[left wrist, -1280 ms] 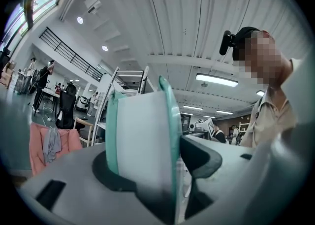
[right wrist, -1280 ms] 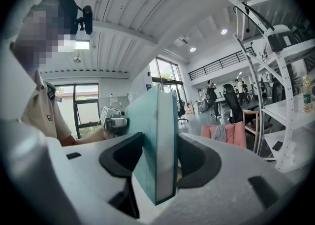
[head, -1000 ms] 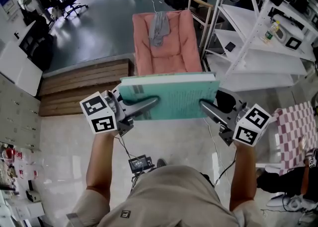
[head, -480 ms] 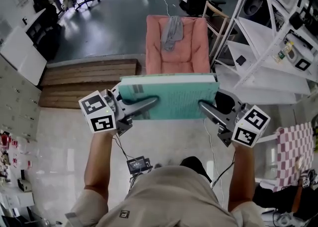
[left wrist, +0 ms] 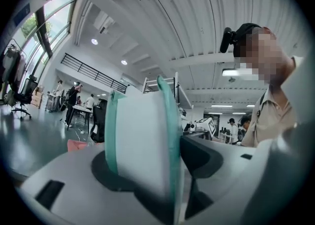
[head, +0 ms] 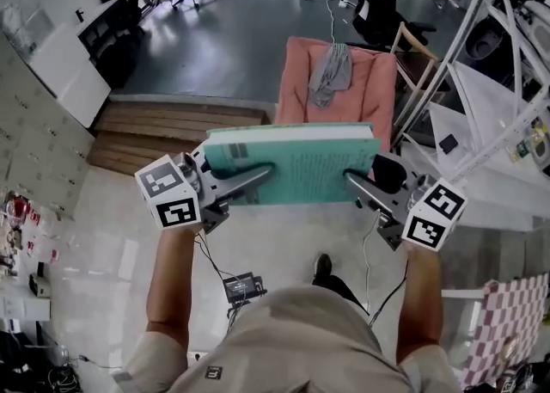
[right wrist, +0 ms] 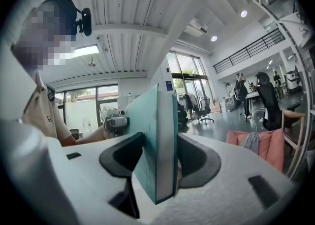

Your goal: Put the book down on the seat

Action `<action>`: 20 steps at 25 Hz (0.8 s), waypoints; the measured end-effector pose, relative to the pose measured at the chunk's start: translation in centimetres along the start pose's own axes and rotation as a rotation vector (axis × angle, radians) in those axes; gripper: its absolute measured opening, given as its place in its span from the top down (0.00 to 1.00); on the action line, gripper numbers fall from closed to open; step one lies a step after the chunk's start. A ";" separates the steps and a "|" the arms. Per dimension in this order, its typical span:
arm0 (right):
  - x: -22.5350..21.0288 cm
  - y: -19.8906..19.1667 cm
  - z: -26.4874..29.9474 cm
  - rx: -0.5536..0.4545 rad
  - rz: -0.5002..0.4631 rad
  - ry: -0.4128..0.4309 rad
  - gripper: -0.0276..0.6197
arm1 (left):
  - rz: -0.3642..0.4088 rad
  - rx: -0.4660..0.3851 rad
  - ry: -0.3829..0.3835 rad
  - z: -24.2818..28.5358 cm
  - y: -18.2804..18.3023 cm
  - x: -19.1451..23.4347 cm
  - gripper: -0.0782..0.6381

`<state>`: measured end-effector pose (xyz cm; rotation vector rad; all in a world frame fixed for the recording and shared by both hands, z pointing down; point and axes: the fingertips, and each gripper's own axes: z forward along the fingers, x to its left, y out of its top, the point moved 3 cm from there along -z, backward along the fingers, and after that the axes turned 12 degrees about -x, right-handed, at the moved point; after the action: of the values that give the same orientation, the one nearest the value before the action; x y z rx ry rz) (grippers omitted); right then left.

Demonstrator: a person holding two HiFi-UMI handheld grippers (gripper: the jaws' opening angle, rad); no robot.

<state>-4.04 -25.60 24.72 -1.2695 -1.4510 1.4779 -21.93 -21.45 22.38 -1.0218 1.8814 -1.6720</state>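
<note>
Books: one teal book (head: 292, 163).
Grippers: two, the left gripper (head: 262, 178) and the right gripper (head: 354, 181), each clamped on the book.
Marker cubes: two, the left cube (head: 169, 192) and the right cube (head: 434, 215).
Seats: one pink seat (head: 369, 90).
Cloths: two, a grey cloth (head: 331, 73) on the seat and a checked cloth (head: 507, 331).
Wooden platforms: one stepped wooden platform (head: 172, 133).

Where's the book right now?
Head view, centre: the teal book is clamped level between the left hand-held gripper on its left edge and the right hand-held gripper on its right edge, short of the pink seat.
</note>
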 end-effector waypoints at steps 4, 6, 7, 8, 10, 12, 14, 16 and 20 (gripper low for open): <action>-6.1 0.6 0.9 0.002 0.011 0.038 0.64 | 0.009 -0.005 0.037 4.3 -0.6 3.5 0.52; -7.7 0.4 1.5 0.005 0.016 0.045 0.64 | 0.010 -0.003 0.045 5.2 -0.9 4.7 0.52; -8.1 0.3 1.8 0.007 0.018 0.048 0.64 | 0.007 -0.004 0.049 5.3 -1.1 5.2 0.52; -8.5 0.0 2.1 0.008 0.020 0.048 0.64 | -0.001 -0.005 0.053 5.4 -1.4 5.7 0.52; -10.1 -0.2 2.8 0.011 0.029 0.047 0.64 | -0.027 -0.004 0.060 6.1 -2.0 7.3 0.52; -13.1 -0.3 3.9 0.013 0.042 0.044 0.64 | -0.050 0.000 0.067 7.9 -2.6 10.0 0.52; -15.6 -1.0 5.0 0.014 0.052 0.041 0.64 | -0.060 0.006 0.069 9.0 -3.4 12.5 0.52; -16.7 -2.0 5.7 0.014 0.058 0.035 0.65 | -0.068 0.007 0.068 9.2 -4.4 14.0 0.52; -18.4 -4.4 6.7 0.019 0.071 0.012 0.65 | -0.083 0.007 0.084 9.3 -6.8 16.5 0.50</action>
<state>-5.92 -44.39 31.43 -1.3282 -1.3946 1.5241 -24.12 -40.00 29.79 -1.0549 1.9084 -1.7929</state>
